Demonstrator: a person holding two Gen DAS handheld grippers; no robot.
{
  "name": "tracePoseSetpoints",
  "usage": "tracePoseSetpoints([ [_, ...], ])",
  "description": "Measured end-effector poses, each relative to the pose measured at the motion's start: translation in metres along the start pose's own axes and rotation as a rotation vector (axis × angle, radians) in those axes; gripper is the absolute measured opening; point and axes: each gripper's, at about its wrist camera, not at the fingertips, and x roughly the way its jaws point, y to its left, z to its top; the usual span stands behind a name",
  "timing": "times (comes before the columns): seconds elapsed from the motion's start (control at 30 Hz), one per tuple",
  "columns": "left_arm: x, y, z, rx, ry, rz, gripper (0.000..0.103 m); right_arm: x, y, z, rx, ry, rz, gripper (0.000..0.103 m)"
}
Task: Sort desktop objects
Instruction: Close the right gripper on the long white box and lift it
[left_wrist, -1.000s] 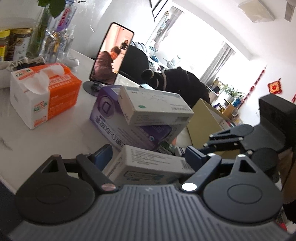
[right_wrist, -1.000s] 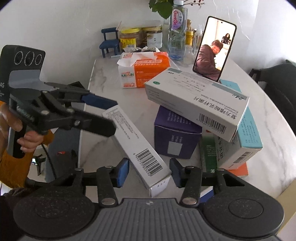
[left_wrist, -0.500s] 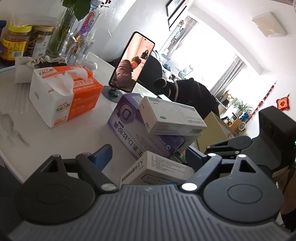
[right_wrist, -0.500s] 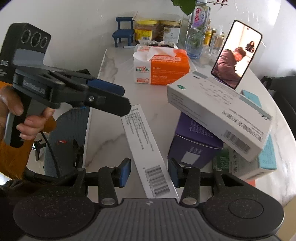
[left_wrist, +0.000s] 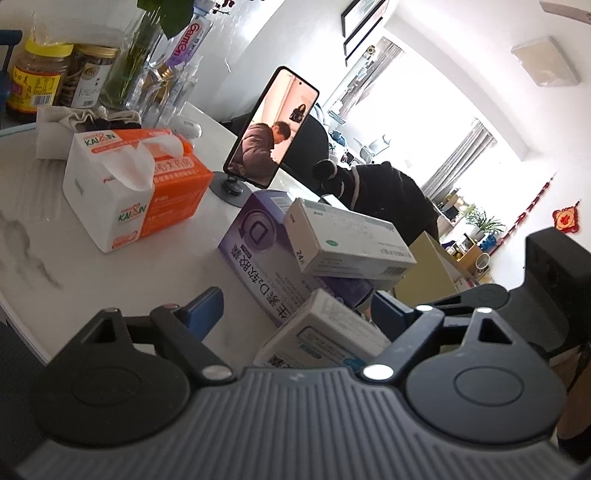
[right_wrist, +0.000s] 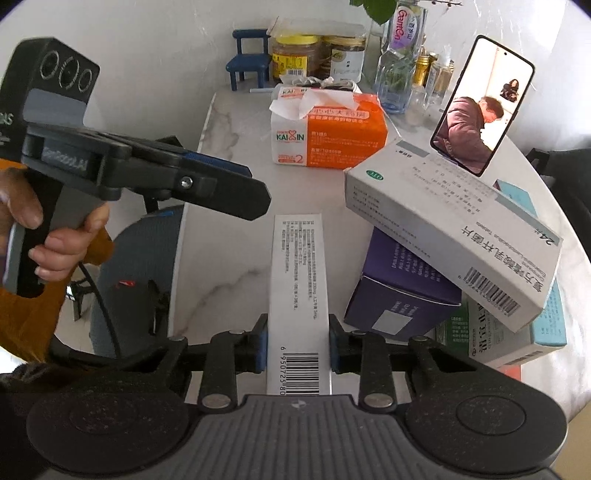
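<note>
A long white box (right_wrist: 297, 280) with a barcode lies on the marble table (right_wrist: 225, 258), pointing straight away from me. My right gripper (right_wrist: 297, 343) is closing, and both blue pads press on the sides of the box's near end. In the left wrist view the same box (left_wrist: 325, 332) sits between the wide-apart fingers of my left gripper (left_wrist: 295, 310), with a gap at the left pad (left_wrist: 205, 310). A hand holds that gripper (right_wrist: 255, 199) just left of the box's far end. To the right, a tilted grey-white tablet box (right_wrist: 443, 221) rests on a purple box (right_wrist: 399, 291).
A green-white box (right_wrist: 491, 332) and a teal box (right_wrist: 550, 321) lie under the pile at right. Behind stand an orange tissue pack (right_wrist: 328, 129), a phone on a stand (right_wrist: 480, 107), jars, a bottle and a small blue chair (right_wrist: 249, 62). The table edge runs at left.
The right jaws have closed onto the long white box, which now lies straight between them instead of slanting. The left gripper has rolled slightly and stays wide.
</note>
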Motion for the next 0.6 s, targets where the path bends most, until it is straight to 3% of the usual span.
tracePoseSetpoints([
  [0.6,0.006,-0.024,0.006,0.037,-0.009,-0.050,0.089,-0.056,-0.013,-0.002,0.107,-0.088,-0.016,0.033],
])
